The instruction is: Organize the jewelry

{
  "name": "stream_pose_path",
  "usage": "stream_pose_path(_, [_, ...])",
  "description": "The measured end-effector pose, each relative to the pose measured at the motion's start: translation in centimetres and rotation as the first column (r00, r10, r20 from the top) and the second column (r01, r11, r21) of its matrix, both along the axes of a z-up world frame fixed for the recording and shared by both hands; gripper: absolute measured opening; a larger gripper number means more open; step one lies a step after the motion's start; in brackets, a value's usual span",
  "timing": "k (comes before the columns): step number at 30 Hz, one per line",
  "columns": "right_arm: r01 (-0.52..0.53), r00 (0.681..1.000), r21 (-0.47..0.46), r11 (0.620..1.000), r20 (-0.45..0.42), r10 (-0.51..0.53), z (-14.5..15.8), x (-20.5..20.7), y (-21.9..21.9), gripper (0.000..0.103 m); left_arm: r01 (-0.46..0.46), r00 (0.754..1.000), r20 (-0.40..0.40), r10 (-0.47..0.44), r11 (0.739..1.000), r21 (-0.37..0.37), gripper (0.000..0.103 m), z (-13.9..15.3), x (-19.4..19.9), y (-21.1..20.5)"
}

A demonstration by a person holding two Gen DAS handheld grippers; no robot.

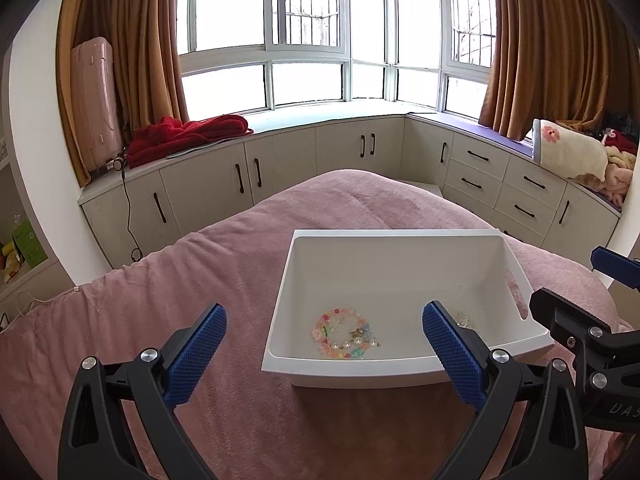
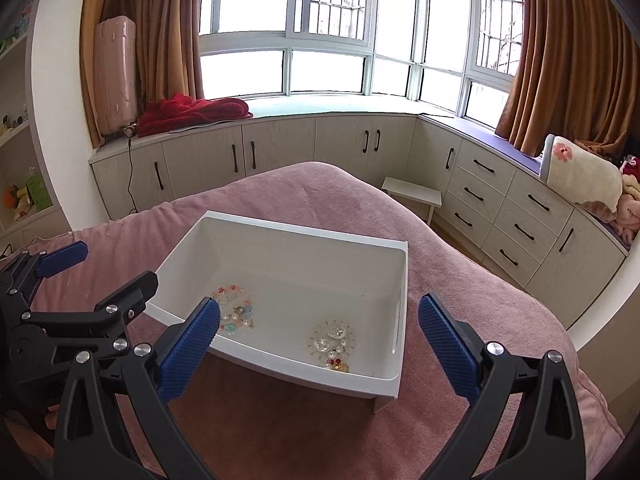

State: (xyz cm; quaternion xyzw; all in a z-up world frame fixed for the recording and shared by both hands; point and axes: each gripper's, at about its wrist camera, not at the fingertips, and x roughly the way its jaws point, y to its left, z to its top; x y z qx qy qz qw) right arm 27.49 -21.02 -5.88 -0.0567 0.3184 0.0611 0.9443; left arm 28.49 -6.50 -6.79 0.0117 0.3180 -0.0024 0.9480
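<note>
A white plastic bin (image 1: 384, 236) sits on the pink bed; it also shows in the right wrist view (image 2: 280, 226). Inside lies a colourful bead bracelet with pearls (image 1: 344, 334), also in the right wrist view (image 2: 234, 306), and a white pearl and gold jewelry cluster (image 2: 334, 344), mostly hidden behind my left finger in the left wrist view (image 1: 464, 320). My left gripper (image 1: 324, 352) is open and empty at the bin's near edge. My right gripper (image 2: 320, 344) is open and empty over the bin's near right part.
The pink blanket (image 1: 200, 280) covers the bed. Beyond stand cream cabinets (image 1: 280, 168) under a bay window, a small white stool (image 2: 412, 194), a red blanket (image 1: 188, 136), a pink suitcase (image 1: 96, 104) and pillows (image 2: 580, 176) on the sill.
</note>
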Motion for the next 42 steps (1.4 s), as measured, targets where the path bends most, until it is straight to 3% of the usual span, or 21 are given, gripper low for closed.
stream_pose_path(42, [0.009, 1.000, -0.013, 1.000, 0.000, -0.009, 0.04, -0.05, -0.40, 0.098, 0.003, 1.000, -0.002, -0.003, 1.000, 0.012, 0.099, 0.45, -0.17, -0.38])
